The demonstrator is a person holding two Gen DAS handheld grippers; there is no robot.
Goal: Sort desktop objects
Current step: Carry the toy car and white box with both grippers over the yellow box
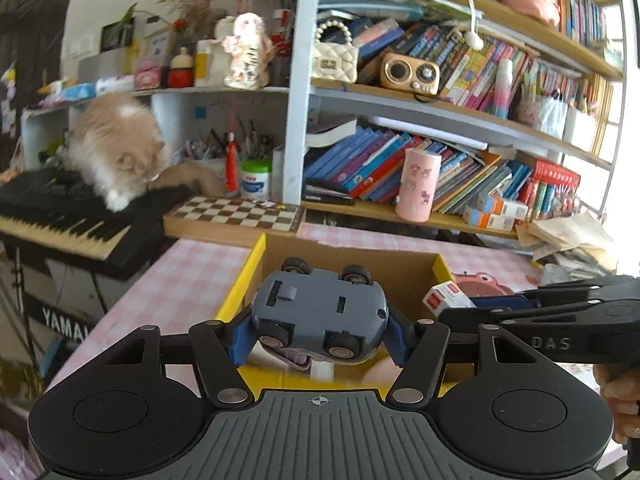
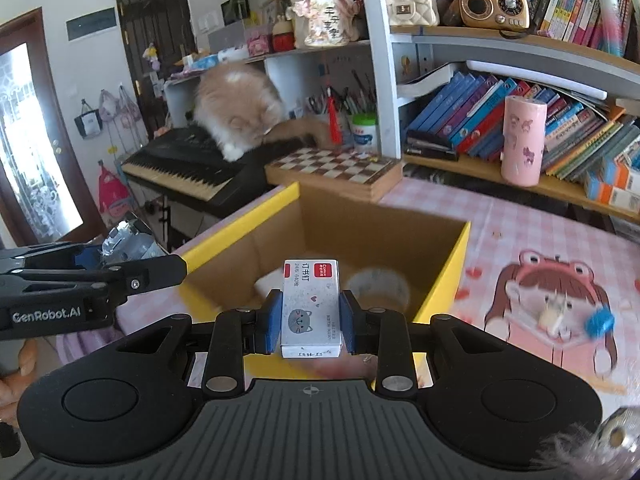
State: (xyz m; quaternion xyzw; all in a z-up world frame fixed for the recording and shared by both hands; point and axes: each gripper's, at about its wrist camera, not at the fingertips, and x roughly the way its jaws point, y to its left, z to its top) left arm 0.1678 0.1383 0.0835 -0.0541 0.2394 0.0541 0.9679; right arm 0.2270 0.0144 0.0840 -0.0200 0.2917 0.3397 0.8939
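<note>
Two handheld grippers, each loaded, over an open cardboard box w/ yellow outer walls (image 2: pixel 456 276) on the pink-check worktop (image 1: pixel 188 276).

Left gripper (image 1: pixel 320 336): jaws clamped on a small blue-grey plastic toy car (image 1: pixel 320 312), held belly-up, four wheels showing; blue pads press its two sides. Car hangs above the box's near edge; box interior lies at 12 o'clock of it.

Right gripper (image 2: pixel 310 320): jaws clamped on a small white staple box w/ red label and grey cat print (image 2: pixel 311 308), gripped by its long sides, label end pointing away to 12 o'clock. It sits over the box's near wall. In the left wrist view the same staple box shows at 3 o'clock of the car, close beside it, not touching.

Box contents: pale rounded items, too blurred to identify.

Surroundings: ginger-and-white long-haired cat (image 2: pixel 240 108) on a black electronic keyboard (image 1: pixel 68 216) at 10 o'clock; wooden chessboard (image 2: pixel 336 168) at 12 o'clock, just behind the box; pink cylindrical tumbler (image 2: pixel 524 140) on the lower bookshelf at 2 o'clock; small blue object (image 2: pixel 600 322) on the worktop's cartoon print at 3 o'clock, blurred.
</note>
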